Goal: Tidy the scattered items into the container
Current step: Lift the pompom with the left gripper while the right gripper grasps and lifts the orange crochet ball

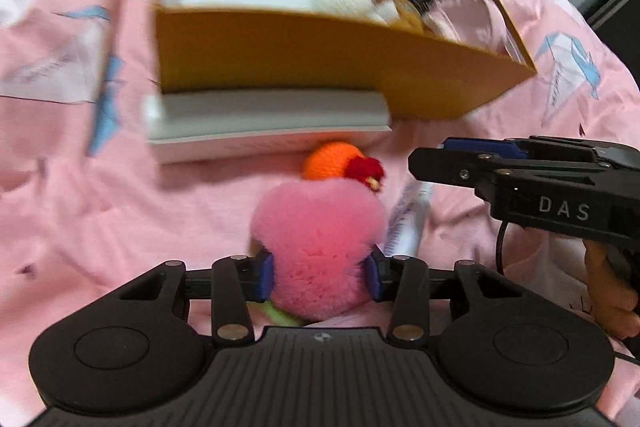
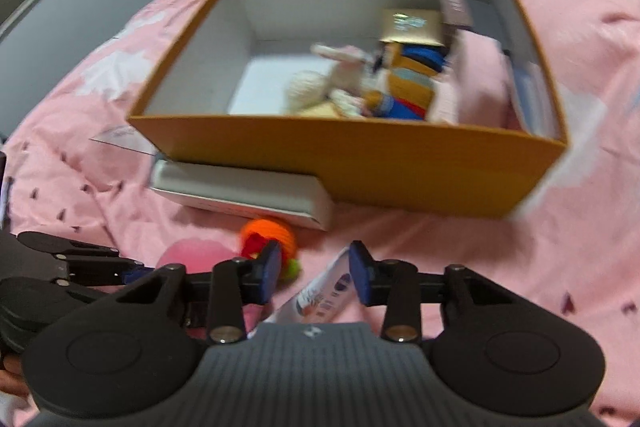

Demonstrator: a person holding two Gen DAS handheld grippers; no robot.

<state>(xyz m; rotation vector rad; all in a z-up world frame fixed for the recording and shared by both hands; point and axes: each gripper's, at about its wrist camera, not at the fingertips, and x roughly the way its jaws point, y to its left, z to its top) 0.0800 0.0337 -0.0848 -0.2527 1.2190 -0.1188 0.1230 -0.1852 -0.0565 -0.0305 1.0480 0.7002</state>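
Observation:
An open orange box (image 1: 280,55) (image 2: 400,167) lies on the pink bedsheet and holds plush toys, small boxes and a pink cloth. My left gripper (image 1: 320,277) is shut on a fluffy pink heart plush (image 1: 320,227), also in the right wrist view (image 2: 192,253). Just beyond it lies an orange knitted toy (image 1: 330,159) (image 2: 276,231) with red trim. My right gripper (image 2: 314,277) is open with its pads either side of a white tube (image 2: 324,299) on the sheet; the tube also shows in the left wrist view (image 1: 410,215), under the right gripper (image 1: 440,155).
A flat white box (image 1: 264,125) (image 2: 240,193) leans against the orange box's near wall. The pink sheet (image 1: 80,207) with paper-plane prints covers the bed. A grey wall or headboard (image 2: 80,27) runs at the far left.

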